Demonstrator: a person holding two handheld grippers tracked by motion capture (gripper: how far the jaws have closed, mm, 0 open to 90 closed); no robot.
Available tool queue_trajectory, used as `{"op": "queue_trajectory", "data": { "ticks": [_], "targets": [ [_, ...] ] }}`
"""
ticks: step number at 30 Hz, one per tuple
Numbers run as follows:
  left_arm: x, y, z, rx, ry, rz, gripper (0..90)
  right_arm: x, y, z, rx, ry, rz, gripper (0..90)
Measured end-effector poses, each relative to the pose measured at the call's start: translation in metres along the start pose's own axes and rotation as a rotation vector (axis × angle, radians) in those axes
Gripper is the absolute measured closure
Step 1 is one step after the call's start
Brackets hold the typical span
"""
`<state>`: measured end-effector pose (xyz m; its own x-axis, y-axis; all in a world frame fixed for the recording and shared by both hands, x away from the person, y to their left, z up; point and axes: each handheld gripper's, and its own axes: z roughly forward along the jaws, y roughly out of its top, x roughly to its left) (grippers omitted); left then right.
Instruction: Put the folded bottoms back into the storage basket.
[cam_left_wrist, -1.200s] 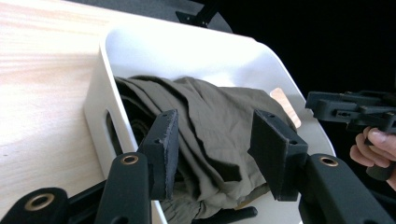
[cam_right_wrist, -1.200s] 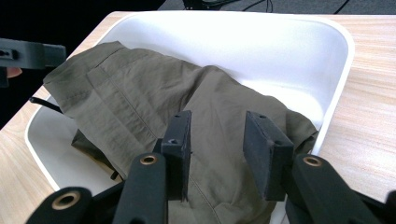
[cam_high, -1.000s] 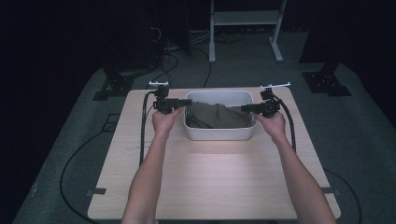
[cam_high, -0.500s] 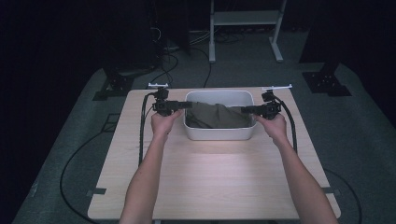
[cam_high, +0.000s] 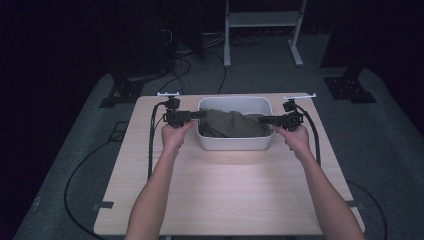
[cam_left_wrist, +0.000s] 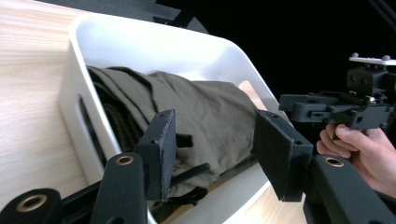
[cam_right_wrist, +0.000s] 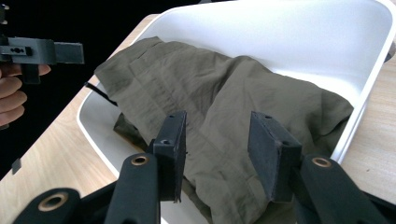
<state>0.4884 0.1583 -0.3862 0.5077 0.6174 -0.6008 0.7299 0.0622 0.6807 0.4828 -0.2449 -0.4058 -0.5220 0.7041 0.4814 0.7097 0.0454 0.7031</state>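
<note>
An olive-green cloth (cam_high: 230, 125) lies crumpled in a white plastic bin (cam_high: 234, 100) at the back middle of the table. My left gripper (cam_high: 202, 114) reaches in level over the bin's left end, and my right gripper (cam_high: 261, 119) over its right end. In the left gripper view the left gripper (cam_left_wrist: 212, 126) stands open just above the cloth (cam_left_wrist: 201, 98), pads clear of it. In the right gripper view the right gripper (cam_right_wrist: 217, 126) has just been opening. Its pads are apart over the cloth (cam_right_wrist: 210, 79) and press on nothing.
The bin (cam_left_wrist: 140, 42) has a slot handle in its end wall. Bare light-wood table (cam_high: 225, 195) stretches from the bin to the front edge. Cables (cam_high: 150, 145) trail from both grippers over the table. A dark floor with stands and a metal frame (cam_high: 260, 20) lies beyond.
</note>
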Motion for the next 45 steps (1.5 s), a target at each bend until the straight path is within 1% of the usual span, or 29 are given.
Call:
{"op": "queue_trajectory", "data": {
  "ticks": [1,2,3,4,8,9,10,12,14,21,22,24,29,30,31,33,35,37,38,41,43,45],
  "targets": [
    [-0.001,-0.001,0.0,-0.001,-0.01,0.01,48.7,0.0,0.0,-0.001,0.001,0.002,-0.003,55.3],
    [-0.002,-0.002,0.0,0.003,-0.017,0.012,48.7,0.0,-0.002,-0.003,0.0,0.012,-0.003,54.6],
    [-0.002,-0.002,0.0,0.003,-0.017,0.012,48.7,0.0,-0.002,-0.004,0.001,0.013,-0.006,54.4],
    [-0.004,-0.003,0.0,0.003,-0.028,0.015,48.7,0.0,-0.002,-0.005,0.003,0.014,-0.005,54.3],
    [-0.008,-0.005,0.0,0.003,-0.039,0.022,48.5,0.0,-0.004,-0.009,-0.002,0.028,0.0,53.8],
    [-0.008,-0.005,0.0,0.003,-0.039,0.022,48.3,0.0,-0.004,-0.009,-0.002,0.028,0.0,53.8],
    [-0.009,-0.006,-0.002,0.014,-0.034,0.033,48.3,0.0,-0.006,-0.011,0.002,0.031,-0.006,53.1],
    [-0.01,-0.007,-0.003,0.006,-0.041,0.032,48.3,0.001,-0.007,-0.013,0.012,0.031,-0.011,52.7],
    [-0.01,-0.009,-0.005,0.004,-0.041,0.036,48.2,0.002,-0.008,-0.015,0.005,0.034,-0.019,52.7],
    [-0.007,-0.016,-0.01,0.007,-0.053,0.028,47.9,0.002,-0.014,-0.02,-0.004,0.053,-0.012,52.4],
    [-0.008,-0.016,-0.011,0.012,-0.05,0.035,47.8,0.002,-0.015,-0.021,-0.002,0.054,-0.012,52.4],
    [-0.009,-0.016,-0.012,0.013,-0.058,0.041,47.3,0.001,-0.016,-0.021,-0.001,0.058,-0.018,52.1],
    [-0.015,-0.016,-0.014,0.011,-0.072,0.053,47.3,-0.001,-0.019,-0.023,0.006,0.068,-0.013,51.2],
    [-0.017,-0.017,-0.015,0.022,-0.072,0.071,47.2,-0.002,-0.021,-0.026,-0.012,0.079,-0.008,51.2],
    [-0.019,-0.018,-0.016,0.023,-0.074,0.074,47.1,-0.002,-0.021,-0.027,-0.013,0.083,-0.004,51.1],
    [-0.021,-0.02,-0.016,0.008,-0.082,0.072,46.9,-0.003,-0.023,-0.029,-0.017,0.088,-0.004,50.3],
    [-0.024,-0.024,-0.015,0.014,-0.08,0.085,46.7,-0.003,-0.026,-0.032,-0.022,0.104,0.001,49.2],
    [-0.025,-0.027,-0.014,0.017,-0.088,0.09,46.5,-0.003,-0.028,-0.034,-0.024,0.105,-0.009,49.0],
    [-0.026,-0.028,-0.015,0.024,-0.089,0.096,46.4,-0.002,-0.029,-0.035,-0.016,0.107,-0.007,48.6],
    [-0.027,-0.032,-0.014,0.021,-0.1,0.093,45.7,-0.002,-0.032,-0.04,-0.027,0.112,-0.016,48.3],
    [-0.028,-0.034,-0.014,0.023,-0.11,0.089,45.2,-0.002,-0.033,-0.042,-0.029,0.122,-0.012,48.0],
    [-0.029,-0.035,-0.014,0.029,-0.11,0.091,45.1,-0.002,-0.035,-0.045,-0.021,0.135,-0.009,47.2]
  ]
}}
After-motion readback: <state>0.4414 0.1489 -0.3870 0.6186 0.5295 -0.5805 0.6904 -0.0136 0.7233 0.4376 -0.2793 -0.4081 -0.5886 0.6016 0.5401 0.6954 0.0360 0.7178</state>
